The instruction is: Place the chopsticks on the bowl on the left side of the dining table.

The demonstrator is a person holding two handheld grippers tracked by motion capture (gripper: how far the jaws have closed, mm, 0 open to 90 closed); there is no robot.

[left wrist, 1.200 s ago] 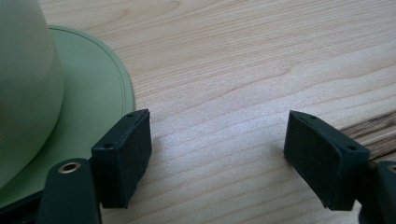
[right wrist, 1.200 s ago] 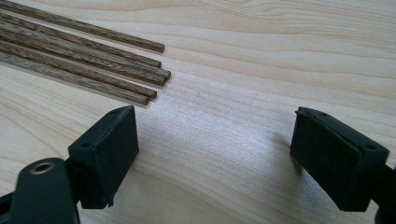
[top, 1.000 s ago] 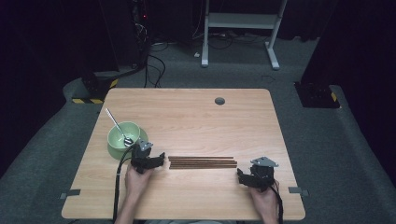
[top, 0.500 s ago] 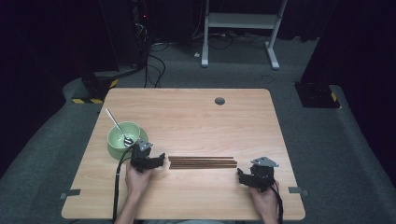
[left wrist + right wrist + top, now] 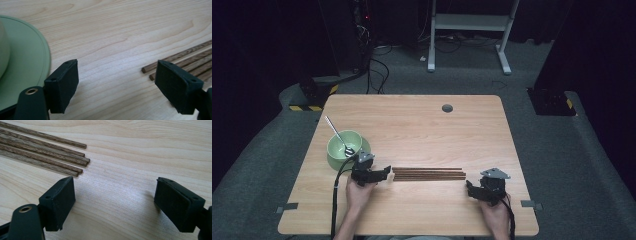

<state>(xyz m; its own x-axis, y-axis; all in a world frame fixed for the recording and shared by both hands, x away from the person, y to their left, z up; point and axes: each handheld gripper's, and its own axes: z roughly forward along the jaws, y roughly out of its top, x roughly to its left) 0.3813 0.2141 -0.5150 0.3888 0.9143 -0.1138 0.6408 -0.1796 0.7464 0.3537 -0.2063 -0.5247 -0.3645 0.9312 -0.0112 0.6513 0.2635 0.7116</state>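
Nothing lifted yet: dark wooden sticks [image 5: 428,173] lying in a row near the bench's [image 5: 422,125] front edge. Left tongs [image 5: 384,172] gaping at their left ends, right tongs [image 5: 469,188] gaping just off their right ends; grasping all left to do.

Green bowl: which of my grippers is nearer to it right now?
Left. The left gripper sits just beside the green bowl, between it and the wooden sticks. The right gripper is past the sticks' far end, much farther from the bowl.
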